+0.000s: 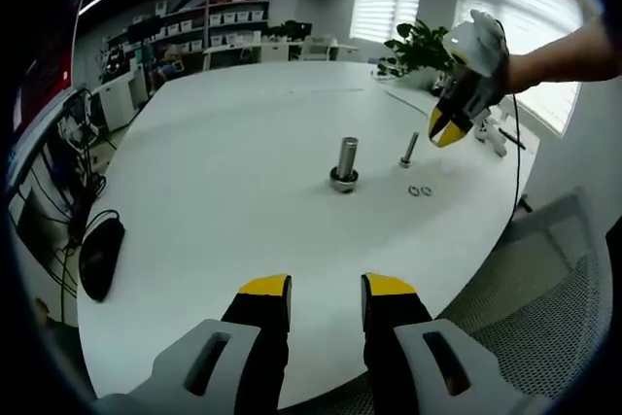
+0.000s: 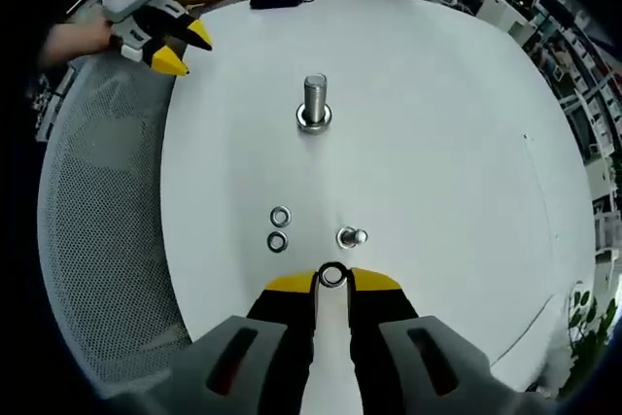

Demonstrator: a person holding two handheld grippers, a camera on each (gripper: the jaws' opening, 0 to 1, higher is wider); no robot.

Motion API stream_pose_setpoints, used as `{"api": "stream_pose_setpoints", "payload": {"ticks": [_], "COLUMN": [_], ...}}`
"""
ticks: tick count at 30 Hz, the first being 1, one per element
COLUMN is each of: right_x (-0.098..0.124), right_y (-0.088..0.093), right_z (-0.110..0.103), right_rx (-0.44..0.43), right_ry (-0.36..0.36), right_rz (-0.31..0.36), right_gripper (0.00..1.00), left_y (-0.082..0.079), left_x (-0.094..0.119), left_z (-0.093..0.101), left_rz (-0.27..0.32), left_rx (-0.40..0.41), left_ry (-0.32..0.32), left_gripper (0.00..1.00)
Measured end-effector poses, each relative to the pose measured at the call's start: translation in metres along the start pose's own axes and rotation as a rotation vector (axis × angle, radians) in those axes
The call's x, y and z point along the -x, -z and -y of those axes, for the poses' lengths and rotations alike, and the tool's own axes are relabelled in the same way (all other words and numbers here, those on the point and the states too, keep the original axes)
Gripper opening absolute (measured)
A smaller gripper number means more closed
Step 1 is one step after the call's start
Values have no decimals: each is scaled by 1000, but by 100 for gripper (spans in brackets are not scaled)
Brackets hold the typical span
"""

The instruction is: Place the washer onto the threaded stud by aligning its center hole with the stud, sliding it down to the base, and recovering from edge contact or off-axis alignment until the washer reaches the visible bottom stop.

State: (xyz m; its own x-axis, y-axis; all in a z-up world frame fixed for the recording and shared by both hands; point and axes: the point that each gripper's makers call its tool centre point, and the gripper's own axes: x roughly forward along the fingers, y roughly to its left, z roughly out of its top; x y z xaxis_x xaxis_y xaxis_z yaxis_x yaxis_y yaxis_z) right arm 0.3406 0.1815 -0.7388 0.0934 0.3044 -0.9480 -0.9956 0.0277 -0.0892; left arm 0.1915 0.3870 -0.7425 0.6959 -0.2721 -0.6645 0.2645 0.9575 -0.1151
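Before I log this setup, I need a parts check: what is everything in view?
Threaded stud: one, silver, upright mid-table.
Small bolt: one, silver, upright, nearer the right gripper.
Loose washers: two, silver, flat beside the small bolt.
Held washer: one, silver, at the right gripper's tips.
Table: one, white.
Mouse: one, black, table edge.
Plant: one, green, far edge.
Mesh chair: one, grey.
Left gripper: yellow-tipped, open.
Right gripper: yellow-tipped, pinching washer.
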Motion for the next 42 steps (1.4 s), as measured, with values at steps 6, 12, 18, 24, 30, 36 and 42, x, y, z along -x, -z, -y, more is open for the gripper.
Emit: {"api": "stream_pose_setpoints", "payload": {"ticks": [6, 12, 18, 24, 30, 36, 42], "right_x": [2, 1, -3, -7, -10, -19, -29], "right_y": [-9, -19, -20, -18, -18, -17, -13], "right_z": [10, 14, 14, 16, 16, 16, 18], "right_rx": [12, 33, 51, 41, 44, 57, 44], "right_ry": [12, 21, 19, 9, 0, -9, -23], "right_rz": [9, 26, 14, 2, -1, -24, -40], "right_gripper": [14, 14, 14, 14, 14, 14, 14], "left_y": [0, 0, 0, -2, -2, -2, -2], "left_x": [0, 0, 0, 1, 1, 0, 0], "left_z": [0, 0, 0, 0, 0, 0, 0], "left_rz": [2, 4, 4, 9, 9, 8, 8], "left_rx": [0, 0, 0, 0, -1, 0, 7], "left_ry": [0, 1, 1, -1, 0, 2, 4], "left_gripper": [27, 27, 27, 27, 27, 27, 27]}}
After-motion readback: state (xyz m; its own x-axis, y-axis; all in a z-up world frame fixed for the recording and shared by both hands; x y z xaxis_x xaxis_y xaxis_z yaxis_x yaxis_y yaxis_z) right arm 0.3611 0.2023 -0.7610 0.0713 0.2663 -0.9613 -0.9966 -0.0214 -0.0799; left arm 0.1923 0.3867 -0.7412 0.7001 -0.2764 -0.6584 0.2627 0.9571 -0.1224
